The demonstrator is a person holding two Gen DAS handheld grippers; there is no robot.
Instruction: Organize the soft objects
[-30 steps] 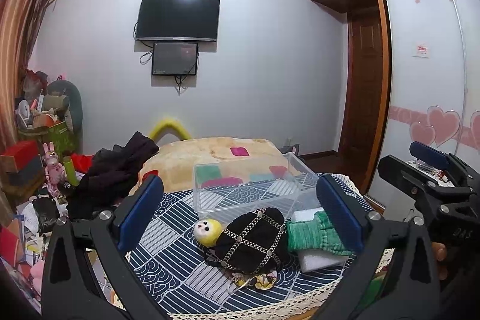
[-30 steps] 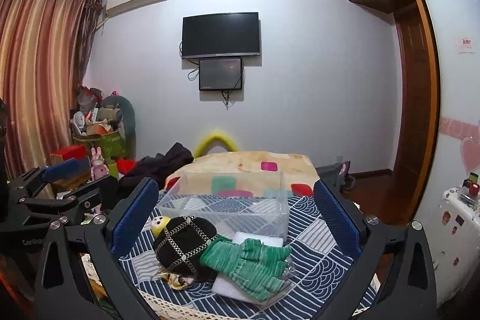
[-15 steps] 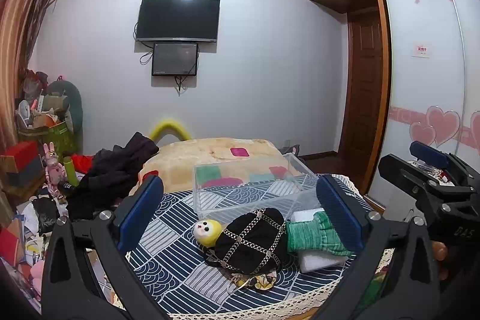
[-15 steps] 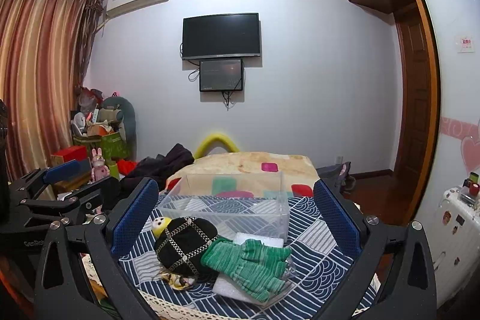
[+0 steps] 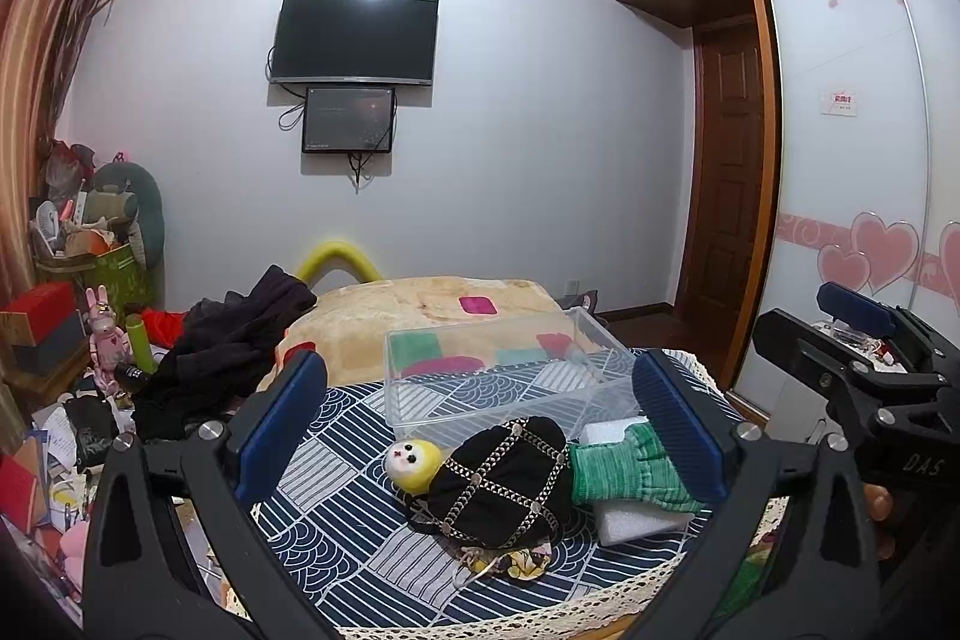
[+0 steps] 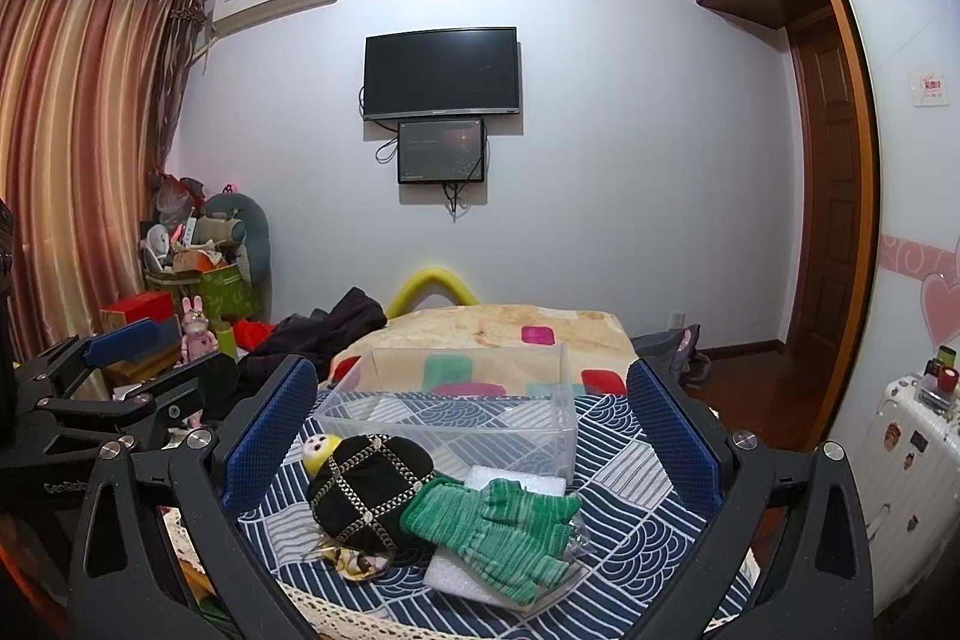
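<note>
A black pouch with a gold chain grid (image 5: pixel 501 481) (image 6: pixel 366 493) lies on a table with a navy patterned cloth (image 5: pixel 354 526) (image 6: pixel 618 490). A small yellow plush head (image 5: pixel 413 462) (image 6: pixel 318 445) lies at its left. Green knit gloves (image 5: pixel 627 475) (image 6: pixel 498 529) lie on a white foam block (image 5: pixel 636 520) (image 6: pixel 456 571). A clear plastic box (image 5: pixel 504 376) (image 6: pixel 462 403) stands empty behind them. My left gripper (image 5: pixel 480 430) and right gripper (image 6: pixel 468 436) are both open, held above the near table edge, touching nothing.
A bed with a beige blanket (image 5: pixel 420 310) lies behind the table, with dark clothes (image 5: pixel 228 340) piled on its left. Clutter and boxes (image 5: pixel 72 280) fill the left corner. A white suitcase (image 6: pixel 900 436) stands at the right by the wardrobe.
</note>
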